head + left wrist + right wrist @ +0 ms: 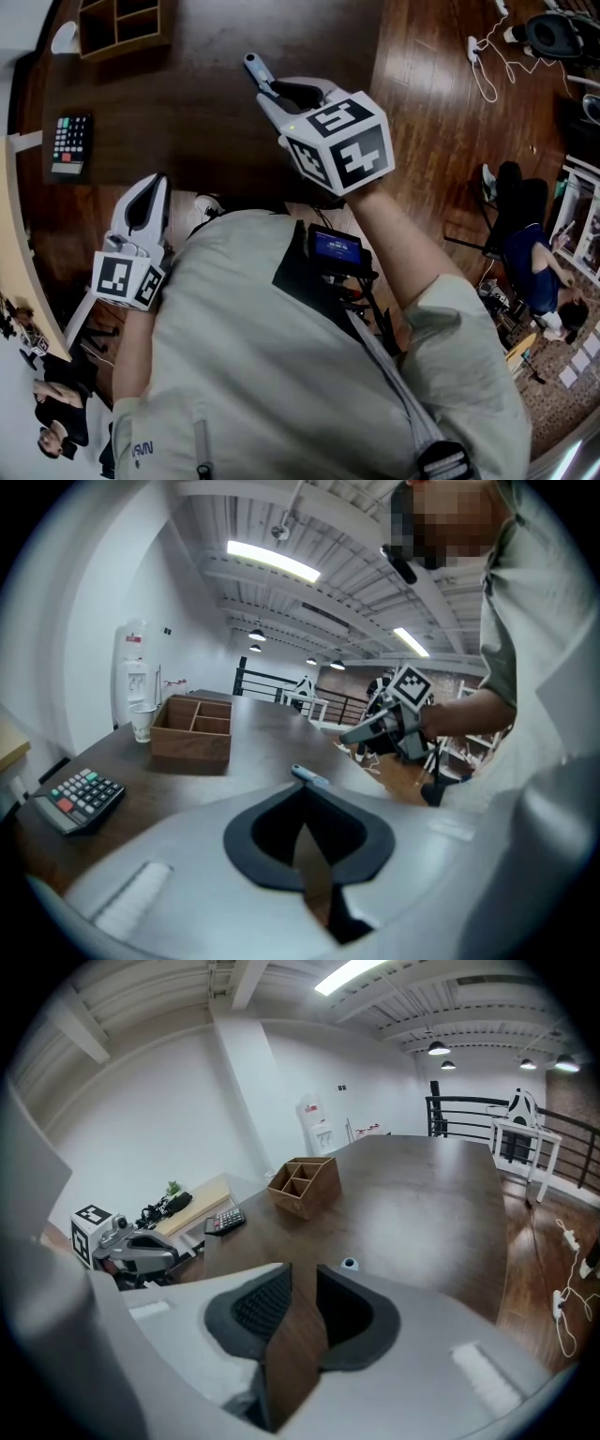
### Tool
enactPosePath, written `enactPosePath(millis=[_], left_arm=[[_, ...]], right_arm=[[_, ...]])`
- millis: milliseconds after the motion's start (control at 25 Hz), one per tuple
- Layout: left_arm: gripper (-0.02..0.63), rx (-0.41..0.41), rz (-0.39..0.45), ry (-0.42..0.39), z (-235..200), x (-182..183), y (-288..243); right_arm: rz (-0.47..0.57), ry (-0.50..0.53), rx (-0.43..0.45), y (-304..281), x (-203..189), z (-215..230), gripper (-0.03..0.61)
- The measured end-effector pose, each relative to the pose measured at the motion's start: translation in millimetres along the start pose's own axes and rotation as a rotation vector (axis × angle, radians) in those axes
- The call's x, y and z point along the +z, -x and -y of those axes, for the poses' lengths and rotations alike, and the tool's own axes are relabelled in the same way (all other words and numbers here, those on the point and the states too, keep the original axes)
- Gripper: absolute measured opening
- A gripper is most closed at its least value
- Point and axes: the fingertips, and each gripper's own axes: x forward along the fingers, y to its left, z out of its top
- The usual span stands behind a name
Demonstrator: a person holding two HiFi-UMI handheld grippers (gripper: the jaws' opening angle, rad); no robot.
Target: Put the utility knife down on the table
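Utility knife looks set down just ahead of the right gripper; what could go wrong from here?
The right gripper hangs with open jaws close behind the utility knife; a forward drift could nudge it along the table. Whether its blade is retracted can't be told, so back away well clear.

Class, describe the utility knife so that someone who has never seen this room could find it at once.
Start at the large dark wooden table. On its bare middle, just ahead of the right gripper, lies the utility knife. It is slim and pale blue-grey, unlike the boxy wooden organiser and the black calculator farther left.
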Motion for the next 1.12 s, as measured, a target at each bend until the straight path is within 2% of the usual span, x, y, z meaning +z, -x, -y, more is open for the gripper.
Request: enactPosePath(millis=[280, 680, 1120], left_arm=[[0.002, 0.010, 0.006, -0.002, 2, 3, 2], [0.002, 0.016, 0.044, 0.009, -3, 5, 16], [0.002, -0.001, 0.105, 0.042, -9, -28, 86]], right_arm=[[-0.002, 0.020, 0.044, 0, 1, -19, 0.069], [0.042, 0.058, 0.049, 12, 15, -44, 0.020], [0.042, 0.109, 0.035, 21, -3, -136, 0.009]])
